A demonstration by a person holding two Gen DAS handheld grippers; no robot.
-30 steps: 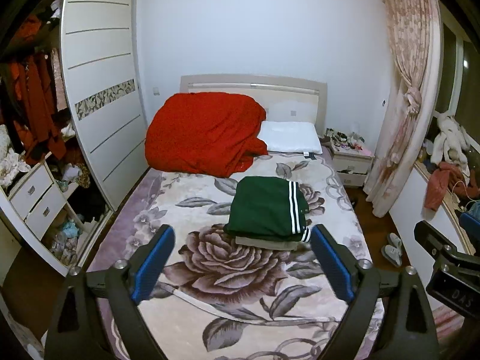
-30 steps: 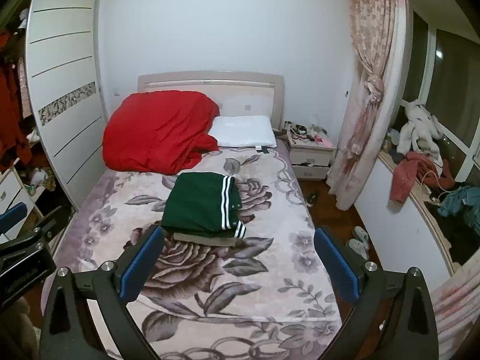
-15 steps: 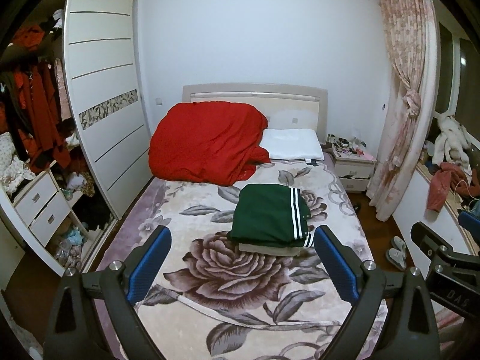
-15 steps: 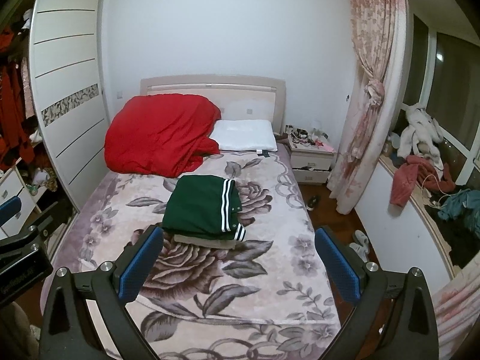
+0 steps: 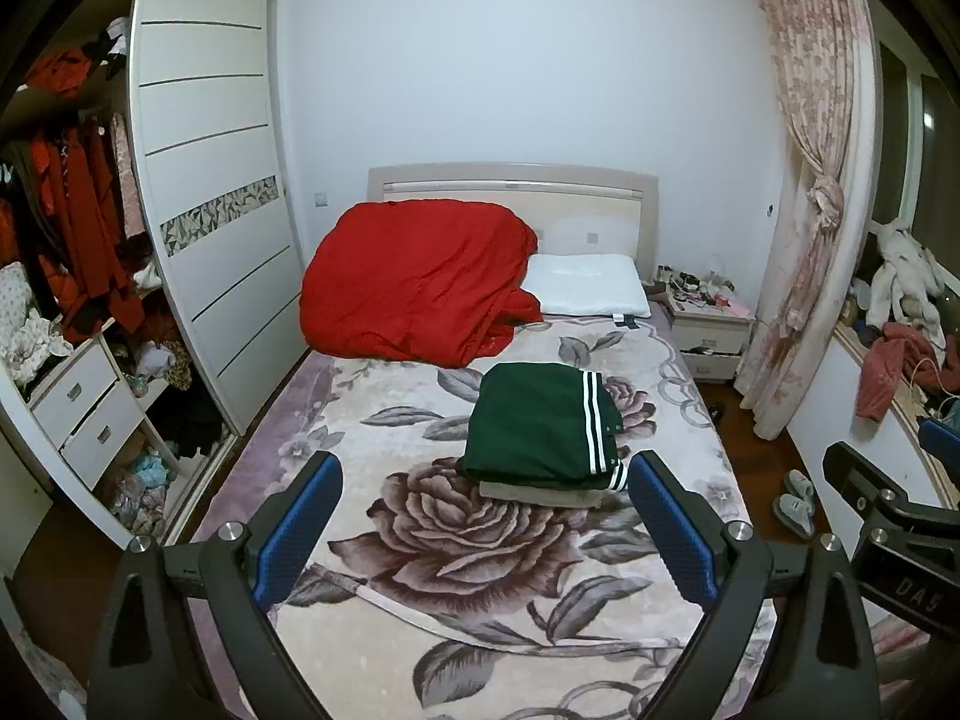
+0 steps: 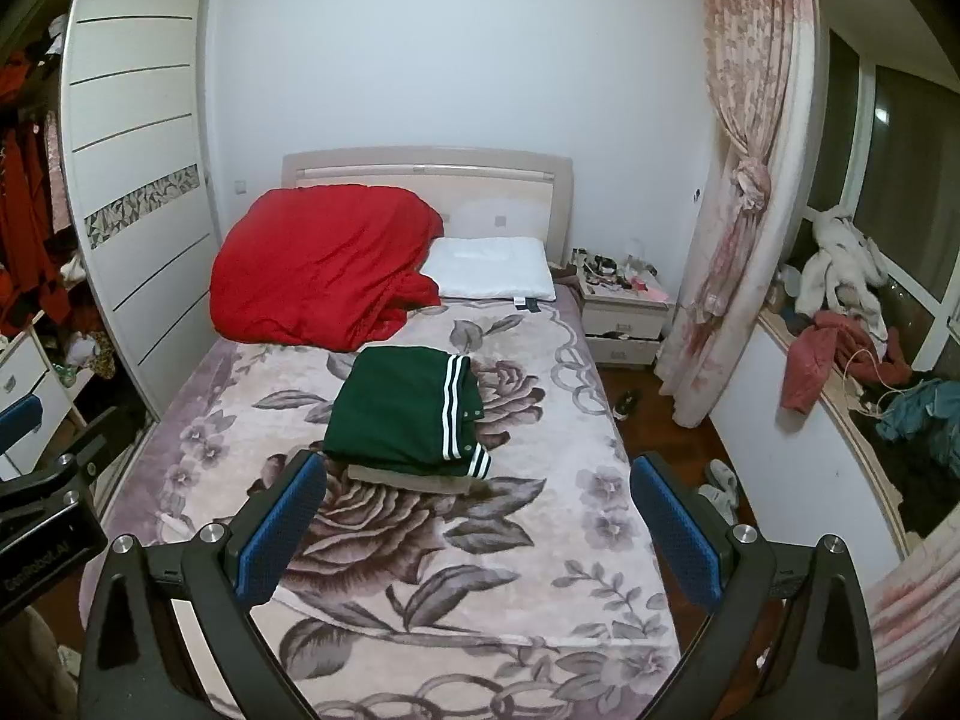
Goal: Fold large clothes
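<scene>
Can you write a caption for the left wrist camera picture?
Open left gripper above a flowery bed, folded green garment stacked on a beige one.

Item one: we are reading "DA5" in pale characters on the black body of the right gripper (image 5: 900, 546), showing at the right edge of the left wrist view. Item two: we are making out faint, partly legible lettering, apparently "GenRobot.AI", on the black body of the left gripper (image 6: 42, 546) in the right wrist view.
</scene>
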